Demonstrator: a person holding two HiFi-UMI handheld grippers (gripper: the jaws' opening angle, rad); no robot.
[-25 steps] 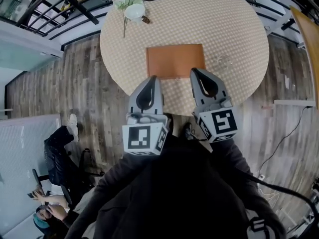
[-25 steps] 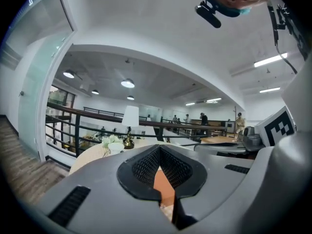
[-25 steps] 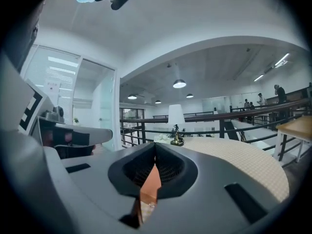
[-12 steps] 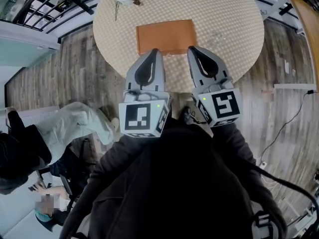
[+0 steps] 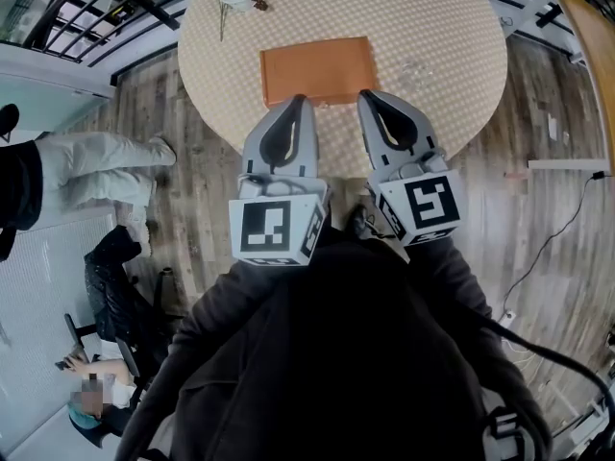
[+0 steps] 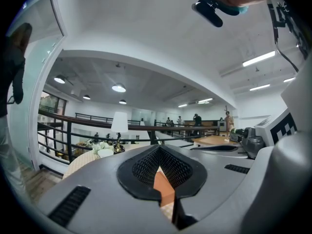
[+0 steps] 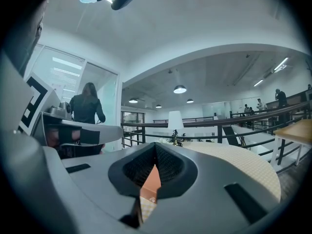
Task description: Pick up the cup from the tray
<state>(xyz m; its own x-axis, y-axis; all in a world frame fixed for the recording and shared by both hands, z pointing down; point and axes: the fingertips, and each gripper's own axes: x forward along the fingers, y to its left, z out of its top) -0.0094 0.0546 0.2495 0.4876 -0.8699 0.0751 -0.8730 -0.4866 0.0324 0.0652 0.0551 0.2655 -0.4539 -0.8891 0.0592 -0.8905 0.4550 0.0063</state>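
Two tools, the left gripper point(image 5: 295, 99) and the right gripper point(image 5: 369, 94), hang with jaws pressed together and empty over the near edge of the orange tray point(image 5: 317, 70) on the round table point(image 5: 452, 27). The cup point(image 5: 415, 68) shows only as a faint clear glass just right of the tray, seemingly on the cloth. Jaws driven forward without opening would likely topple the hard-to-see glass. Against a second earlier, the table sits higher in the head view, and a passer-by in pale trousers point(image 5: 101, 166) now crosses at left.

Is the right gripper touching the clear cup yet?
Apart. The head view shows bare table between the shut right gripper and the clear cup.
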